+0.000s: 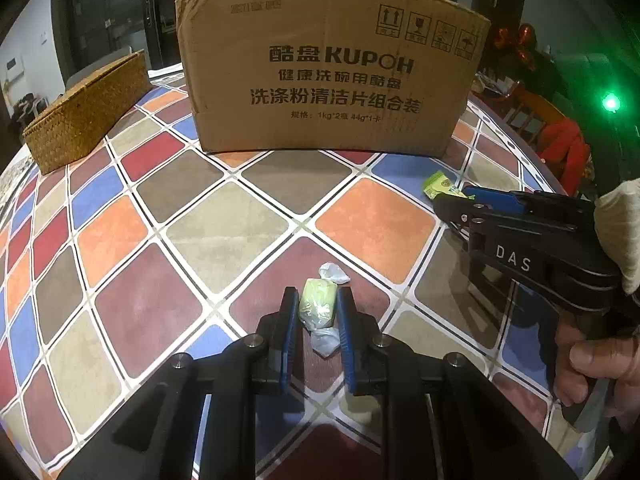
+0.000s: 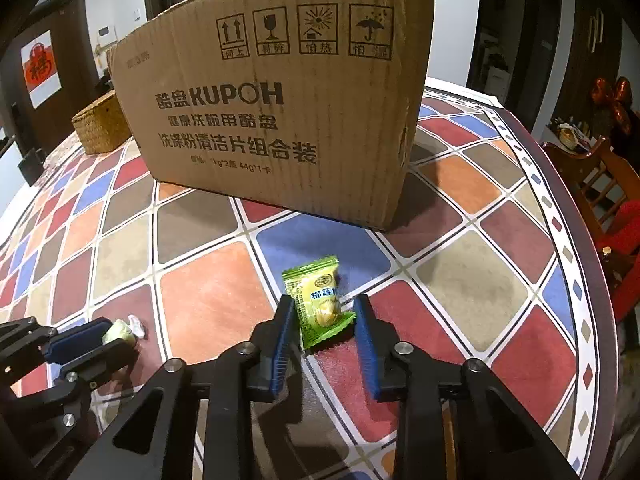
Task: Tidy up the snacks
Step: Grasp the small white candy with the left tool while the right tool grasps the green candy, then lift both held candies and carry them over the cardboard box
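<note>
Left tongs (image 1: 318, 300): closed on a pale green candy (image 1: 318, 305) in a clear twist wrapper; both blue pads press its sides. The candy sits low over a dark red tile of the tabletop (image 1: 224, 232), its twisted wrapper ends sticking out front and back.

Right tongs (image 2: 326, 312): around a green and yellow snack packet (image 2: 318, 300) lying on the tabletop. The left pad touches the packet's edge; the right pad meets its lower corner, with a gap showing higher up. Whether the grip is firm cannot be told.

Hand (image 1: 600, 364): bare fingers wrap the handle of the right tongs, seen at the right edge of the left wrist view; a pale sleeve (image 1: 620, 232) lies above.

Tabletop: covered with a cloth of red, orange, blue, brown and beige diamonds.

Cardboard box (image 2: 280, 112): upright beyond both snacks, well apart from them, printed with dark lettering and handling symbols.

Woven basket (image 1: 88, 112): lidded, left of the box, further back.

Wooden chair (image 2: 592, 184): beyond the tabletop's right edge, with red cloth on it.
</note>
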`<state>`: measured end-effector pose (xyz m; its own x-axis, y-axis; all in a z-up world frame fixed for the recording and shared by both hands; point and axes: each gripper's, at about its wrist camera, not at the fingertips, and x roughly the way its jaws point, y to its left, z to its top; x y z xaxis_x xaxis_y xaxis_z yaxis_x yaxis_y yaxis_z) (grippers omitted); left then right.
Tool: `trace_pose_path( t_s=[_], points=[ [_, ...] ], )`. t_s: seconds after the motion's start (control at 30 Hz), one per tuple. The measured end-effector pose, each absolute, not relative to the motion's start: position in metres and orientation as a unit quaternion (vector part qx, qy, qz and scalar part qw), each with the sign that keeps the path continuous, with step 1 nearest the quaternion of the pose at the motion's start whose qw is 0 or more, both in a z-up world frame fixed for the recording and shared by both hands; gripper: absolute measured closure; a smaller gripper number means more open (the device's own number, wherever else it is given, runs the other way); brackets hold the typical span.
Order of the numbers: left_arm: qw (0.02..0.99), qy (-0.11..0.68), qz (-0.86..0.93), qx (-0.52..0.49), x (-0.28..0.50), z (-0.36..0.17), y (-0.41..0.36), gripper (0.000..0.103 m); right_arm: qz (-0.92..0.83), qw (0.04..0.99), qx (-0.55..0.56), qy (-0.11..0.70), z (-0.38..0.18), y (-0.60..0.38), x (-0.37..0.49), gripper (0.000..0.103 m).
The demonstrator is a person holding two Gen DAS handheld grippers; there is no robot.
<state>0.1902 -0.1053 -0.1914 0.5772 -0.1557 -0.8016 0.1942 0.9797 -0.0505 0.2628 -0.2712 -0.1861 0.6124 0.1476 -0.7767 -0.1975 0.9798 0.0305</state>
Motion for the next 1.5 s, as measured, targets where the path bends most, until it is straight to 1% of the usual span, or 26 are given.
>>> trace_pose_path(
  t_s=[0.03, 0.73, 1.5],
  points=[
    [0.888, 0.449, -0.098, 0.022, 0.19, -0.191, -0.105, 0.083, 0.096, 0.898, -0.028, 0.429, -0.185, -0.272, 0.263, 0.08],
    [0.903, 0.421, -0.083, 0.023, 0.198, -0.166, -0.096, 0.083, 0.094, 0.904, -0.016, 0.417, -0.164, -0.266, 0.244, 0.081],
    [0.915, 0.395, -0.076, 0.022, 0.218, -0.121, -0.088, 0.083, 0.082, 0.92, -0.006, 0.383, -0.112, -0.259, 0.242, 0.081]
  ],
)
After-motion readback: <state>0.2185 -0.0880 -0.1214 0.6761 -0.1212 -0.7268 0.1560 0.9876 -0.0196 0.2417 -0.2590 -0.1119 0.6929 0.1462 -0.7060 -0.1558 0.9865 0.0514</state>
